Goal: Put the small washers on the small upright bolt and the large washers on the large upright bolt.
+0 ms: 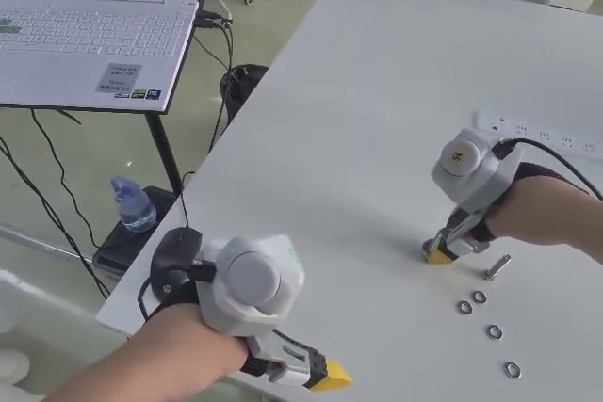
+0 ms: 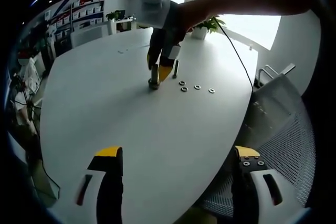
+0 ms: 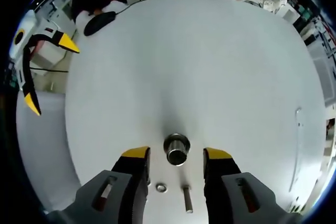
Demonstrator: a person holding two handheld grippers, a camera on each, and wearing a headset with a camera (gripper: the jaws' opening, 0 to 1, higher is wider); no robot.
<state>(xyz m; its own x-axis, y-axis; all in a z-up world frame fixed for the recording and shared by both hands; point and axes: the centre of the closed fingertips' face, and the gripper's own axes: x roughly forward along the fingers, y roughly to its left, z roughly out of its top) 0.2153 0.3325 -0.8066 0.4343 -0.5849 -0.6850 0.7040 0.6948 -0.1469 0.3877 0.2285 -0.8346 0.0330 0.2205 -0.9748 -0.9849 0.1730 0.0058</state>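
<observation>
A large upright bolt [image 3: 177, 149] stands on the white table [image 1: 377, 120], between the open jaws of my right gripper [image 3: 177, 155] with a gap on each side. Behind it are a small upright bolt [image 3: 186, 199] and one washer [image 3: 161, 187]. In the head view my right gripper [image 1: 441, 253] points down at the table, with the small bolt [image 1: 497, 267] to its right and several washers [image 1: 480, 297] lying loose in front of it. My left gripper [image 1: 325, 378] hangs open and empty over the near table edge. Its view shows its jaws [image 2: 178, 158] spread, the large bolt [image 2: 153, 83] and washers [image 2: 197, 86].
A laptop [image 1: 94, 25] sits on a side stand at the left, with a water bottle [image 1: 132, 204] below. A white power strip [image 1: 546, 129] lies at the far right of the table. A black mouse [image 3: 100, 22] rests near the table's corner. A mesh chair [image 2: 283, 108] stands beside the table.
</observation>
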